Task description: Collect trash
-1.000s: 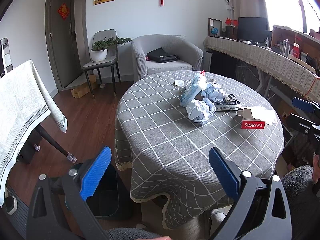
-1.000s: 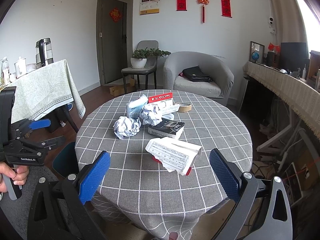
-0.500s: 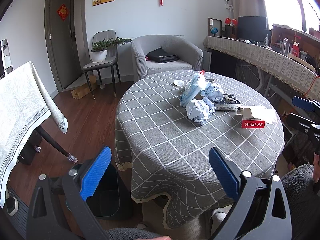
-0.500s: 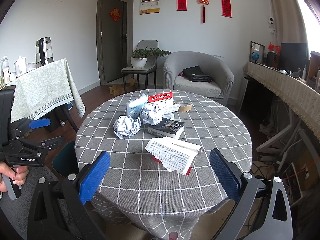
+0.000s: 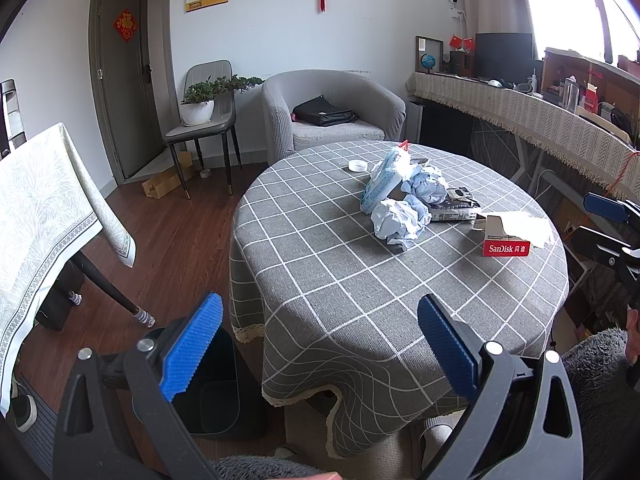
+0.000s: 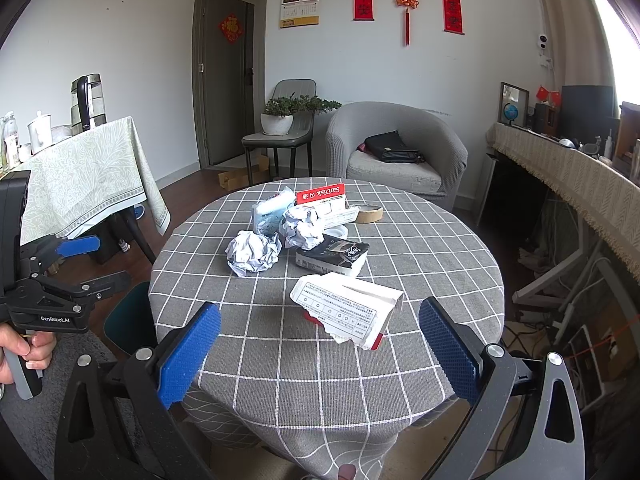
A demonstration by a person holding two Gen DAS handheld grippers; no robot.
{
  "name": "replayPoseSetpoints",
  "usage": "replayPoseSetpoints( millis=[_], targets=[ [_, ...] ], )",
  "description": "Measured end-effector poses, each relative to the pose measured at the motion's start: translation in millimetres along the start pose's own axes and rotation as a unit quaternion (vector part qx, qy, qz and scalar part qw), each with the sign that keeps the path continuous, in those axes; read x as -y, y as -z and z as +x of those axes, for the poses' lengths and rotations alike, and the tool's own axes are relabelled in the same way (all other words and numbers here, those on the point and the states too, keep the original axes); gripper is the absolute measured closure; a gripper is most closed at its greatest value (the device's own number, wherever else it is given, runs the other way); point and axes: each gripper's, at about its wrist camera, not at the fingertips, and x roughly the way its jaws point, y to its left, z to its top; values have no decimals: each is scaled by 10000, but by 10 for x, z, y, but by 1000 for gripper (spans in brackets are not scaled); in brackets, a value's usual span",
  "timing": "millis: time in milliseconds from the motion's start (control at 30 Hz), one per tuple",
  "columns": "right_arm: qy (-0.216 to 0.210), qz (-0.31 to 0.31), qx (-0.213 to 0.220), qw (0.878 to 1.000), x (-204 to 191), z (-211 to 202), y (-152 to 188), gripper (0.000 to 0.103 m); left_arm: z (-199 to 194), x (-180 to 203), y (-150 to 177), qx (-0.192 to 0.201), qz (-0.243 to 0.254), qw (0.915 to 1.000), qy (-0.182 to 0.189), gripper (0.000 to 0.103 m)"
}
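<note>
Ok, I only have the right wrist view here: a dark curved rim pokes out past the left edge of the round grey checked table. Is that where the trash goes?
Observer: Probably. The left wrist view shows a dark open-topped plastic bin standing upright on the wooden floor, close beside the round table's grey checked cloth.
Reviewer: And the torn white cardboard box nearest me, what is the red under it?
Observer: It is the box's own red side panel, printed SanDisk in white, facing the left camera.
</note>
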Motion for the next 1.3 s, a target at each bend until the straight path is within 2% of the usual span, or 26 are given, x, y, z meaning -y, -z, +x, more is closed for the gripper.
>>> replayPoseSetpoints(
  millis=[400,533,733,867,1000,1133,1300],
  targets=[
    [-25,37,-15,10000,19,3,1,3,-9,6,-11,7,-6,10000,-2,3],
    [-20,179,-183,9997,78,23,18,3,-72,47,-61,21,36,10000,11,3],
    [214,403,-397,9982,133,76,65,3,-93,95,-149,19,133,9999,102,3],
    [315,385,-589,9970,91,224,72,3,9,110,-278,-41,46,9991,413,4],
    [429,435,-621,9962,69,328,16,3,132,193,-392,88,125,9987,479,4],
    [611,574,-746,9937,116,440,-43,3,353,312,-486,7,141,9971,751,5],
    [774,534,-843,9920,134,576,-47,3,727,411,-579,-283,180,9949,947,20]
  ],
)
